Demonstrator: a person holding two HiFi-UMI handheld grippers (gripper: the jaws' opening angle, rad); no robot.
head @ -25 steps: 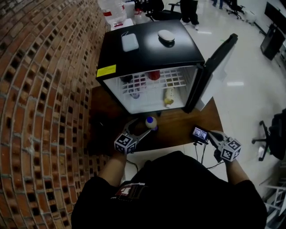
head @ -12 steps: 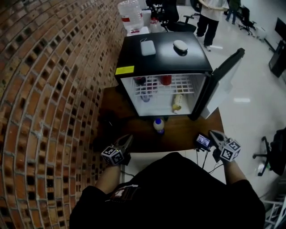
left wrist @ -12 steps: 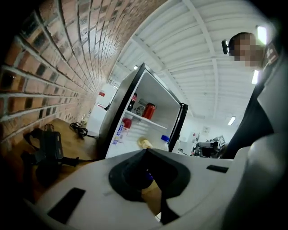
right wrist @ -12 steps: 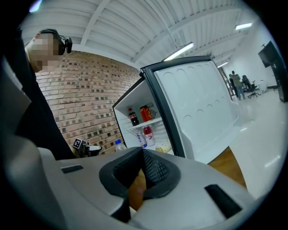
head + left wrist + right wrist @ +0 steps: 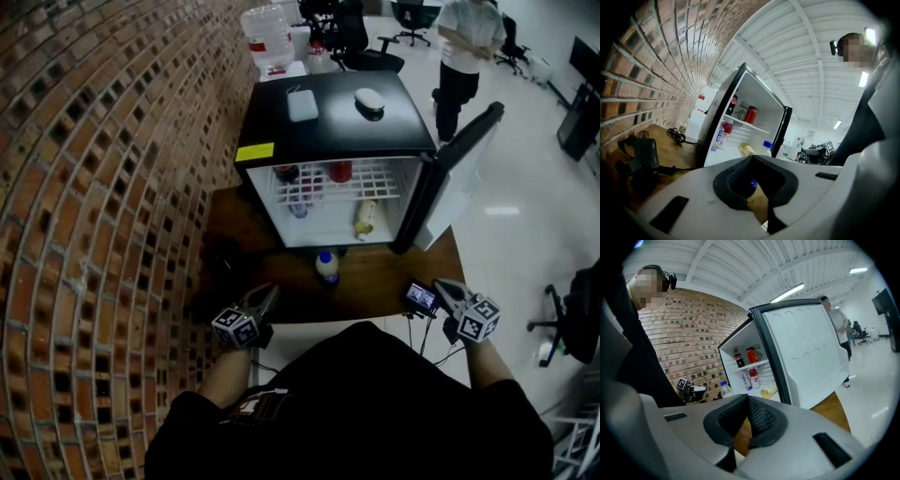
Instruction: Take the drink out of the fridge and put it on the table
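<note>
The drink, a small white bottle with a blue cap (image 5: 326,266), stands upright on the wooden table (image 5: 375,281) just in front of the open fridge (image 5: 333,122). It also shows in the left gripper view (image 5: 767,146) and the right gripper view (image 5: 724,390). My left gripper (image 5: 267,298) is down-left of the bottle, apart from it, shut and empty (image 5: 759,197). My right gripper (image 5: 441,285) hovers at the table's right front edge, its jaws together with nothing between them (image 5: 743,437).
The fridge door (image 5: 459,169) swings open to the right. Inside are a red can (image 5: 341,171), a dark bottle (image 5: 286,173) and a yellow bottle (image 5: 365,217) lying down. A brick wall (image 5: 94,187) runs along the left. A power adaptor with cable (image 5: 644,152) lies on the table. A person (image 5: 464,56) stands behind.
The left gripper, open round the bottle a second ago, has let it go, drawn back to the left and shut. The bottle stays standing on the table. The right gripper has barely moved.
</note>
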